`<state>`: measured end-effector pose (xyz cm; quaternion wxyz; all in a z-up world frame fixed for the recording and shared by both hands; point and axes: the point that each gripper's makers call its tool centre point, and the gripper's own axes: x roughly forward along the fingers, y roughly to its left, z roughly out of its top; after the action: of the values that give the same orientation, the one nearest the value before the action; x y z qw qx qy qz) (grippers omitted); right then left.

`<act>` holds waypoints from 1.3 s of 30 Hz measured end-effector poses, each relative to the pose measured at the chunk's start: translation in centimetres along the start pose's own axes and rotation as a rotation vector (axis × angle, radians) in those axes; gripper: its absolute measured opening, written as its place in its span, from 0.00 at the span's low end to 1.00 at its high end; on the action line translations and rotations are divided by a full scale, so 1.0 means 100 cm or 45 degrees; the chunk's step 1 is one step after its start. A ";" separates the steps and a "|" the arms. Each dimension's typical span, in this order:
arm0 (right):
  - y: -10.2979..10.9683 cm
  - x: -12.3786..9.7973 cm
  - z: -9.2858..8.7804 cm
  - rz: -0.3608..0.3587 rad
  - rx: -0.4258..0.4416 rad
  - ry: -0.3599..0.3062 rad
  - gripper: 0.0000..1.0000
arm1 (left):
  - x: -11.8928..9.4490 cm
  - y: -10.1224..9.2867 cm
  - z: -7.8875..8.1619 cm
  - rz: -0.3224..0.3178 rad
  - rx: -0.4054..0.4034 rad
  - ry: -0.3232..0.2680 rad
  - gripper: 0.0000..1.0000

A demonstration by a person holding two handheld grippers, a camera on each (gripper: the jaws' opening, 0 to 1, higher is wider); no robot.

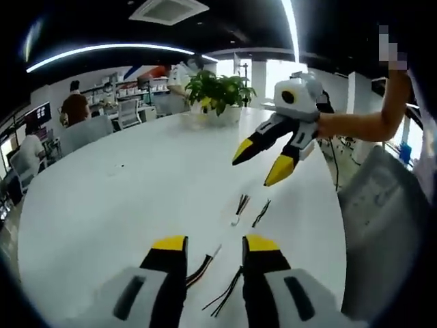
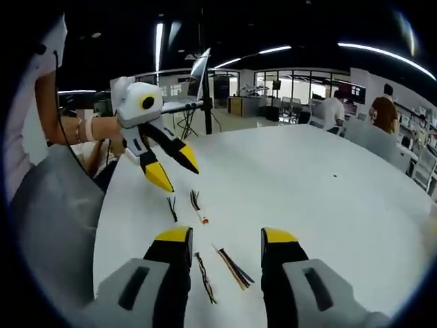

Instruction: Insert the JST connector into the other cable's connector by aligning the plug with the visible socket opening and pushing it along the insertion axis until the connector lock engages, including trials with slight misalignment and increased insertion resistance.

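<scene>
Several short cable pieces lie on the white table [image 1: 123,205]. In the left gripper view, a dark cable with a white connector [image 1: 236,217] and a black cable [image 1: 261,213] lie mid-table. A coloured wire bundle [image 1: 201,268] and black wires [image 1: 225,295] lie between my left gripper's [image 1: 214,244] open jaws. My right gripper [image 1: 259,164] hovers open above the table, empty. In the right gripper view, a striped cable [image 2: 234,266] and a dark cable [image 2: 205,277] lie just ahead of my open right gripper [image 2: 227,237]. Beyond, the left gripper [image 2: 174,171] hangs open over a connector-tipped cable [image 2: 199,207].
A potted plant [image 1: 218,92] stands at the table's far edge. A grey chair [image 1: 382,225] sits beside the table, its back also in the right gripper view [image 2: 48,232]. A tripod stand [image 2: 205,96] rises behind the table. People sit at desks in the background.
</scene>
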<state>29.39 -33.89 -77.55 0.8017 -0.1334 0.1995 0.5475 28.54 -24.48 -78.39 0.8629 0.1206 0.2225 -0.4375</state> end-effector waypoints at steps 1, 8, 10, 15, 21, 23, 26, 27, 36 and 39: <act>-0.001 0.002 -0.001 0.003 -0.012 -0.004 0.34 | 0.001 -0.001 -0.002 -0.014 -0.009 -0.005 0.22; 0.003 0.010 -0.014 0.052 -0.051 0.021 0.33 | 0.007 -0.007 0.004 -0.058 0.018 -0.143 0.17; 0.006 0.013 -0.018 0.066 -0.086 0.037 0.36 | 0.008 -0.007 0.004 -0.064 0.025 -0.158 0.16; 0.009 0.018 -0.021 0.089 -0.075 0.027 0.37 | 0.015 -0.008 -0.003 -0.080 0.083 -0.120 0.19; 0.011 0.024 -0.022 0.125 -0.061 0.012 0.45 | 0.023 -0.001 -0.010 -0.065 0.128 -0.082 0.20; 0.009 0.026 -0.023 0.128 -0.073 0.013 0.42 | 0.026 0.003 -0.014 -0.057 0.098 -0.060 0.20; 0.006 0.027 -0.023 0.130 -0.079 0.007 0.36 | 0.028 0.006 -0.021 -0.056 0.086 -0.029 0.19; 0.004 0.027 -0.024 0.130 -0.082 0.005 0.35 | 0.028 0.006 -0.022 -0.064 0.077 -0.026 0.19; 0.000 0.031 -0.035 0.175 -0.105 0.020 0.25 | 0.033 0.000 -0.025 -0.135 0.102 -0.035 0.15; -0.002 0.034 -0.039 0.196 -0.091 0.019 0.22 | 0.035 0.001 -0.026 -0.152 0.075 -0.045 0.13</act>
<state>29.95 -32.86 -82.61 0.7505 -0.1501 0.1953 0.6133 29.71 -25.85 -82.37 0.8350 0.1248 0.2009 -0.4968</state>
